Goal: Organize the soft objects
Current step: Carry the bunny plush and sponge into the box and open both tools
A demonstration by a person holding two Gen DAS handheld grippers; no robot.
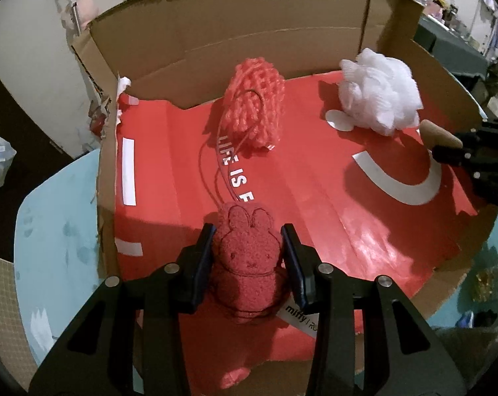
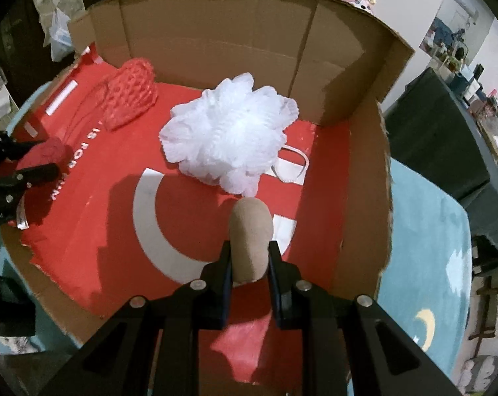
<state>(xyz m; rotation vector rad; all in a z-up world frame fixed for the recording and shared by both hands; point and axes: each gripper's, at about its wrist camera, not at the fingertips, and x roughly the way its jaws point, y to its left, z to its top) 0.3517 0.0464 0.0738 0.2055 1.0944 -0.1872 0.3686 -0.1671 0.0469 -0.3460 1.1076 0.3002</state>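
My left gripper is shut on a red plush bunny and holds it over the red-lined floor of an open cardboard box. My right gripper is shut on a tan soft toy over the box's right side. A coral knitted pouch with a long cord lies at the back. A white mesh bath pouf sits at the back right. The pouf and pouch also show in the right wrist view. Each gripper appears in the other's view: right, left.
The box stands on a light blue surface. Its walls rise at the back and sides. A dark cabinet stands to the right. Plastic bags and clutter lie beyond the box at the left.
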